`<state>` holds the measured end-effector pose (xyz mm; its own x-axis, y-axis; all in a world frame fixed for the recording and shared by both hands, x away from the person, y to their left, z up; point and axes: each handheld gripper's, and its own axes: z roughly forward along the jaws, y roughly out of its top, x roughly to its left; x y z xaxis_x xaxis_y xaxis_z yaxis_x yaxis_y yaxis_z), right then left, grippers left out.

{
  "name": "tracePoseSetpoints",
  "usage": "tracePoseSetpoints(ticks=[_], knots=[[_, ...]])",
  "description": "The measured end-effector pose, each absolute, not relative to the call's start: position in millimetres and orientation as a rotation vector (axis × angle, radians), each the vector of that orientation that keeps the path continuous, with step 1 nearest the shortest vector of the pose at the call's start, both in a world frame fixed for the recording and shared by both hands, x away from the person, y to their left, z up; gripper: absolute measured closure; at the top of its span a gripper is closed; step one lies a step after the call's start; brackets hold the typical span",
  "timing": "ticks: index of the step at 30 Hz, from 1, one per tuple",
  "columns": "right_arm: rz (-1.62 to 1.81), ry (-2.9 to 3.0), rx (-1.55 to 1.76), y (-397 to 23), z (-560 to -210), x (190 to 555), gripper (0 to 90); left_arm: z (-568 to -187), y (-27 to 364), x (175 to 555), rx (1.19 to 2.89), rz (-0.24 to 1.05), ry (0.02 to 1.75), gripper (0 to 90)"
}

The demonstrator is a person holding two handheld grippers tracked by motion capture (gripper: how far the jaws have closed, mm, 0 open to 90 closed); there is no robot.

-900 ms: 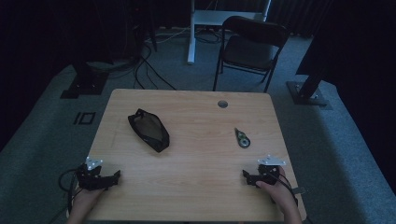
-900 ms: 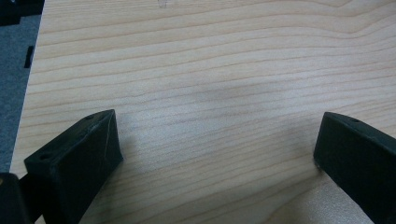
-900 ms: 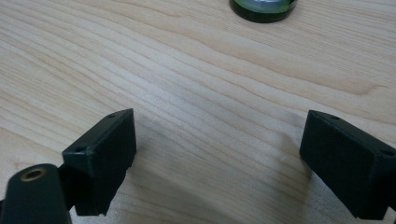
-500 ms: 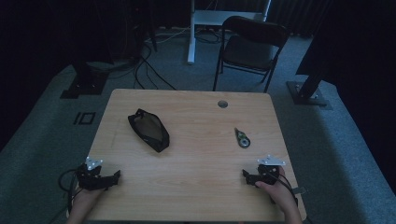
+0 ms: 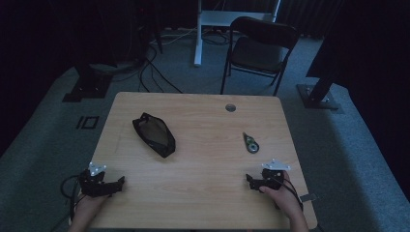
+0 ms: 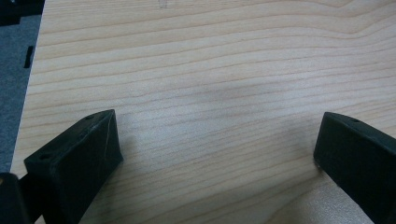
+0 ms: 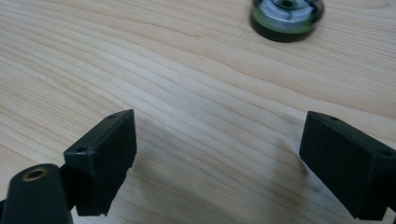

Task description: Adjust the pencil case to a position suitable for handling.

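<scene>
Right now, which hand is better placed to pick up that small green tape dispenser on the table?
The right. The right claw sits open at the near edge, just below the tape dispenser, which also lies ahead of its jaws in the right gripper view. The left claw is across the table, nearer the black pouch.

I see a pale wood-grain table [image 5: 203, 188] with a smooth matt finish, matt black plastic-looking jaws, a black mesh-like cloth pouch [image 5: 153, 134], and a glossy plastic tape dispenser [image 7: 286, 16].
</scene>
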<state>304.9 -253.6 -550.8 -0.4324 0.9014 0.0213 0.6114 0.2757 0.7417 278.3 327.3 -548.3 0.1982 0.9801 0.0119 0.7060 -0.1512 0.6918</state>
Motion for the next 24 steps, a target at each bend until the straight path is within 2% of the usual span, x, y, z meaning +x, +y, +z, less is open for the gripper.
tracePoseSetpoints(ticks=[24], knots=[[1.025,2.198,1.238,-203.4,-534.2,316.7,13.0,-548.4,327.3,278.3,1.924,0.643,1.566,0.7]])
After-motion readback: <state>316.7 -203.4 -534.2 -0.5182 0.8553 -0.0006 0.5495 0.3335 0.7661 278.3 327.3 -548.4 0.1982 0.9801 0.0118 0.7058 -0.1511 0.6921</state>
